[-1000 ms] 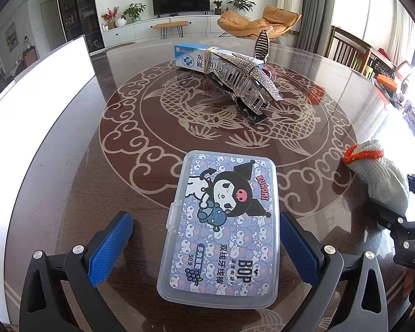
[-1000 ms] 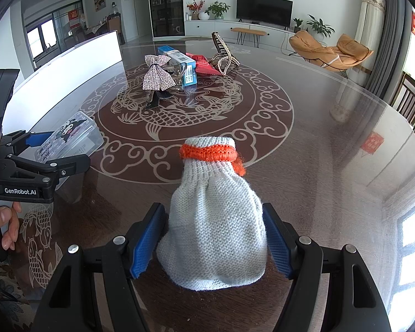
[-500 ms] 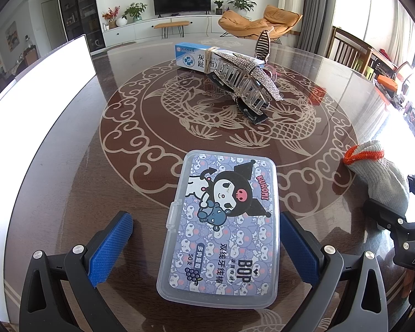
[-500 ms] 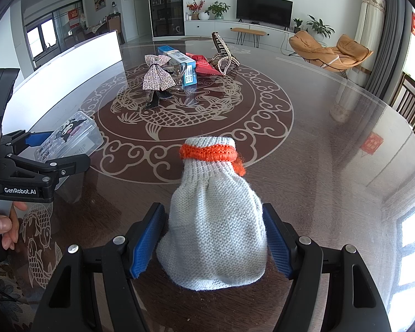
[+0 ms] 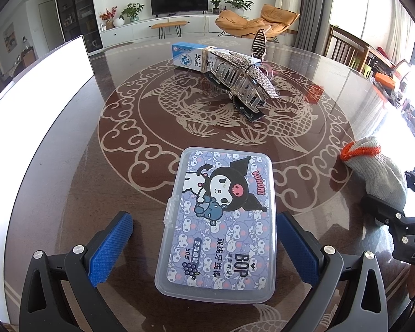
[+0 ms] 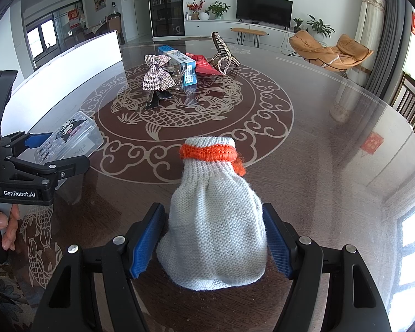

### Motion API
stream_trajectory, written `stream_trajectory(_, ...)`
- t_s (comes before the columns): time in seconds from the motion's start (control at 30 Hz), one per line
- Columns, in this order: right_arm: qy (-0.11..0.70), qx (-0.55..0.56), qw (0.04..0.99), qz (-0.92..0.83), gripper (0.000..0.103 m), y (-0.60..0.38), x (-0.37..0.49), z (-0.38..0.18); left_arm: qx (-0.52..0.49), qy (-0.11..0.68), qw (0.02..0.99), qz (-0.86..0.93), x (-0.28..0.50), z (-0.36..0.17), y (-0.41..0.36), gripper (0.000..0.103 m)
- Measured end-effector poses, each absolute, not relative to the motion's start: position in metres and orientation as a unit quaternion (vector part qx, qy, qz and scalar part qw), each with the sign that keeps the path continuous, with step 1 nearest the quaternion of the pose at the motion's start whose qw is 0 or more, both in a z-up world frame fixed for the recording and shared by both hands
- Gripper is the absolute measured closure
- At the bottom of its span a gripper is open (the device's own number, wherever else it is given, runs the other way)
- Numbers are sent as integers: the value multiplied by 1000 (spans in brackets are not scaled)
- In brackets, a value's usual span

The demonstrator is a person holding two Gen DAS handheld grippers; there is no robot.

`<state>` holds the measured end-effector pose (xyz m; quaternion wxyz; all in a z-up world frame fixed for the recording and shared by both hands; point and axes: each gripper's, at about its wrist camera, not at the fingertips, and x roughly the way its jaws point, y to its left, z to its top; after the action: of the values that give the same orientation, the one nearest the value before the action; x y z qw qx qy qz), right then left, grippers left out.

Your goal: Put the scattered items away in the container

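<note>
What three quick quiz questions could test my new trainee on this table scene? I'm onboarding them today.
1. True or false: the left claw is clamped on the clear plastic box.
2. What lies between the right claw's pads: A glove, B hair clip, C toothpaste box?
3. What colour is the glove's cuff?

Key: 1 false, the pads stand apart from it; 2 A; 3 orange.

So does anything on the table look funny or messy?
Yes. The sparkly bow hair clip and blue box are heaped together with a red packet, and the knitted glove lies by itself. Nothing looks spilled or broken.
</note>
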<state>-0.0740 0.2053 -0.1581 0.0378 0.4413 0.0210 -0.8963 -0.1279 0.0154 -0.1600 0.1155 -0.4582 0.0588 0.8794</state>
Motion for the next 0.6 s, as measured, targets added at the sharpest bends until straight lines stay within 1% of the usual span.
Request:
stream_trajectory(0.03, 21, 440, 31, -897, 38, 207, -74, -157, -443, 61, 126, 886, -123, -156, 16, 34)
stream_trajectory(0.07, 18, 437, 19, -899, 49, 208, -73, -157, -438, 63, 130, 887, -120, -154, 17, 42)
stream_trajectory(0.1, 9, 432, 12, -902, 72, 210, -71, -155, -437, 60, 135, 887, -118, -154, 17, 42)
stream_trajectory(0.2, -14, 431, -1, -902, 73, 213, -65, -154, -443, 30, 159, 882, -113, -150, 13, 43)
stream_trajectory(0.33, -51, 437, 26, -898, 73, 200, -54, -146, -467, -74, 185, 861, -115, -135, -5, 43)
stream_trajectory(0.5, -58, 421, 101, -900, 73, 149, -73, -115, -450, -156, 184, 860, -139, -72, -55, 43)
stream_trajectory(0.6, -52, 393, 155, -905, 73, 106, -96, -81, -463, -154, 169, 856, -169, -21, -112, 42)
